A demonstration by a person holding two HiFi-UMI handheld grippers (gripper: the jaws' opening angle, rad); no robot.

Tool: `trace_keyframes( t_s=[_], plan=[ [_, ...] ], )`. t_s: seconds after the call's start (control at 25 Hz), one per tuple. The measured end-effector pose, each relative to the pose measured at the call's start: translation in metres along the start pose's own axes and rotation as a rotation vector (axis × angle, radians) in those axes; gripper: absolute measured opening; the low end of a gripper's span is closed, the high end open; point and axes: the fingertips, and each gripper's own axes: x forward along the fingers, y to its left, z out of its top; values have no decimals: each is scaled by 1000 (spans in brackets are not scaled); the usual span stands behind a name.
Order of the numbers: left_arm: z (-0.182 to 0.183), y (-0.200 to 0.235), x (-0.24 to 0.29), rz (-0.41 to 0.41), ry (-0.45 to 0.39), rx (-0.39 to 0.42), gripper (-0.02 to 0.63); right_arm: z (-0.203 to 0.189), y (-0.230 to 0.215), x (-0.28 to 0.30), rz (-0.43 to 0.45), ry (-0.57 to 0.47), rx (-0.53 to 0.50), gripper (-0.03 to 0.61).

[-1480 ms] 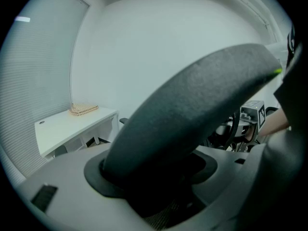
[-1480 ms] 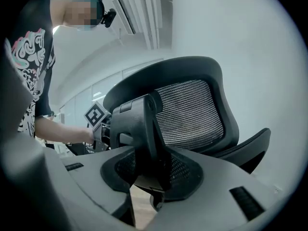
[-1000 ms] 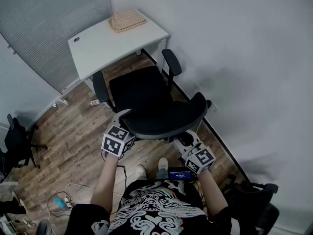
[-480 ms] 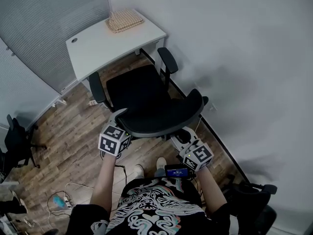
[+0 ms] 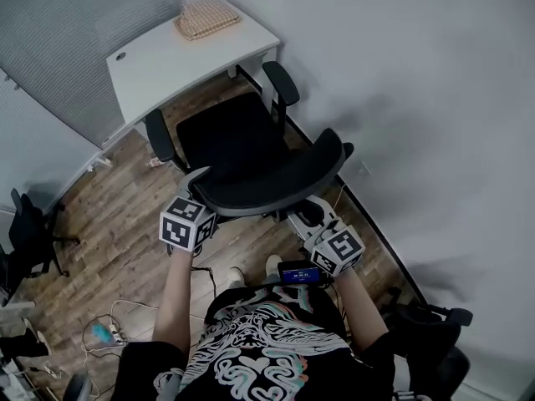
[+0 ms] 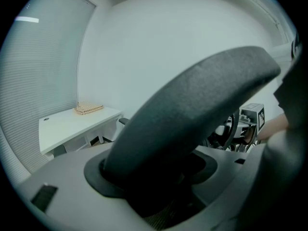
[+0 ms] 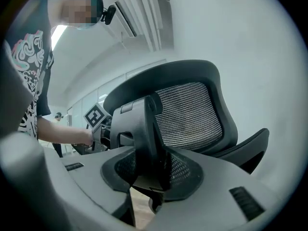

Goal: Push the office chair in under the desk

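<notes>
A black office chair [image 5: 230, 144] stands on the wood floor, its seat facing the white desk [image 5: 159, 65], with seat front and armrests near the desk's edge. My left gripper [image 5: 199, 186] is shut on the left rim of the chair's backrest [image 5: 276, 186]. In the left gripper view that padded rim [image 6: 192, 109] fills the space between the jaws of the left gripper [image 6: 159, 177]. My right gripper [image 5: 308, 217] is behind the backrest's right side. In the right gripper view, the right gripper [image 7: 149, 172] is clamped on the black plastic support behind the mesh backrest [image 7: 187, 114].
A woven mat [image 5: 205, 19] lies on the desk's far end. The grey wall runs close along the chair's right side. A blind-covered glass partition [image 5: 75, 32] stands behind the desk. Another dark chair [image 5: 29, 232] is at the left, one more [image 5: 435, 345] at lower right. Cables [image 5: 104, 332] lie on the floor.
The whole scene has slid a little up and left in the head view. Both grippers keep their hold on the backrest. The gap between chair and desk looks about the same.
</notes>
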Motion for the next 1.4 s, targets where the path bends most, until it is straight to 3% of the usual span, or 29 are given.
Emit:
trace_keyframes(
  t_s=[1.04,1.4],
  plan=[
    [31,16,23,42,-17,-63,311,25,-42,22,43,-27,-5,106],
    [27,10,39,53,-18,-70,311,16,-60,18,50,-30,-1,106]
  ],
)
